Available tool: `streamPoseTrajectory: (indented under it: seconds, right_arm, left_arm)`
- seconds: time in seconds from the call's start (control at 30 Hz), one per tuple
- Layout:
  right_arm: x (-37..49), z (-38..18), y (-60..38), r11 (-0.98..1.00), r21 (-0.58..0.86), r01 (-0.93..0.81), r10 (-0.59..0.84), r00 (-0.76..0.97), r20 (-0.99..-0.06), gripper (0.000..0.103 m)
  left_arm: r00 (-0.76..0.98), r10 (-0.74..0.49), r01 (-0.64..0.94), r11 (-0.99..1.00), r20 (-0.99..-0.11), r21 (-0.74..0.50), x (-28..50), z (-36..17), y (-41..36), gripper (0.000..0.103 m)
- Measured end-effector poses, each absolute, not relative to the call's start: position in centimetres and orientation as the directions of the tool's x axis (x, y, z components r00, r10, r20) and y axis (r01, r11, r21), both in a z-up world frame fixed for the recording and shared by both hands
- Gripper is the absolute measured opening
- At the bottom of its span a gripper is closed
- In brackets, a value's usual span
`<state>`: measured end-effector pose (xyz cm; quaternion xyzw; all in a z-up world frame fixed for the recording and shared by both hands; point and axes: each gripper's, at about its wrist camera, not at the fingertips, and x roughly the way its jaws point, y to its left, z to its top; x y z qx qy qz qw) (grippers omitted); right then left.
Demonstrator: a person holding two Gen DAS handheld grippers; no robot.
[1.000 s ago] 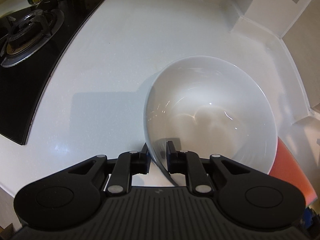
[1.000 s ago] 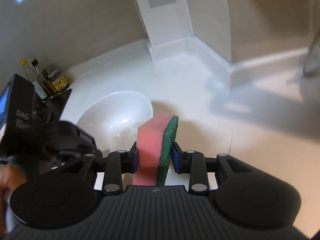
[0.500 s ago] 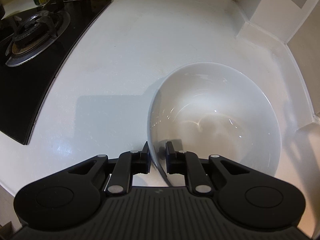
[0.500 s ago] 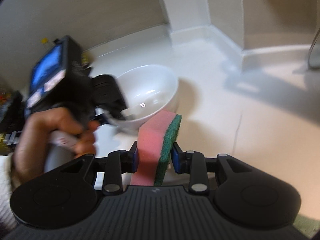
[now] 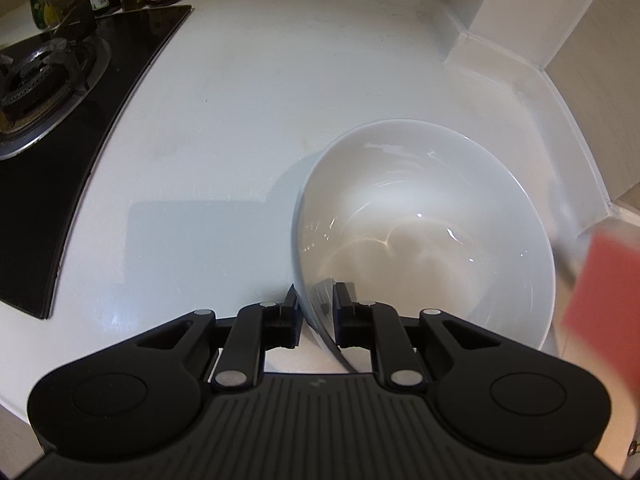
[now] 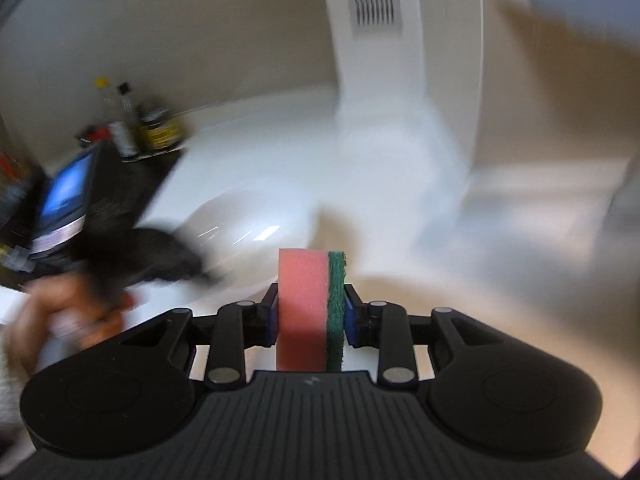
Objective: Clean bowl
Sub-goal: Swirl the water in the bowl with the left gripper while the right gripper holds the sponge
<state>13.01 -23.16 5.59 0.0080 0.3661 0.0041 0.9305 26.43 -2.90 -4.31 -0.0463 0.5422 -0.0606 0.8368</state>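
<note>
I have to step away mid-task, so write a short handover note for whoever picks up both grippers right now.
Left gripper: shut on the white bowl's near rim, one finger inside and one outside, bowl tipped on the white counter.
Right gripper: shut on the pink-and-green sponge, beside the bowl, not yet inside.
Done: both things gripped.
Left: scrub the bowl's inside with the sponge.

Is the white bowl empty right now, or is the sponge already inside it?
Empty. The left wrist view shows only bare, glossy white inside the bowl; the sponge, clamped in the right gripper, is outside the rim.
</note>
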Motion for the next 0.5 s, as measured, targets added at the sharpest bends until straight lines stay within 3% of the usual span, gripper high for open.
streamPoseTrajectory:
  seconds: [0.27, 0.4, 0.5]
  right_arm:
    - [22.2, 2.8, -19.2, 0.904, -0.270, -0.330, 0.069, 0.738, -0.671, 0.026]
    - [22.5, 1.9, -17.7, 0.863, -0.312, -0.398, 0.079, 0.715, -0.695, 0.026]
    - [20.7, 1.8, -17.6, 0.893, -0.277, -0.355, 0.067, 0.713, -0.698, 0.026]
  left_arm:
    - [0.412, -0.139, 0.073, 0.990, -0.901, -0.120, 28.1, -4.3, -1.9, 0.015]
    - [0.425, -0.131, 0.038, 0.991, -0.896, -0.127, 28.7, -4.6, -1.0, 0.016]
    - [0.432, -0.125, 0.026, 0.992, -0.893, -0.126, 28.8, -4.8, -0.9, 0.016]
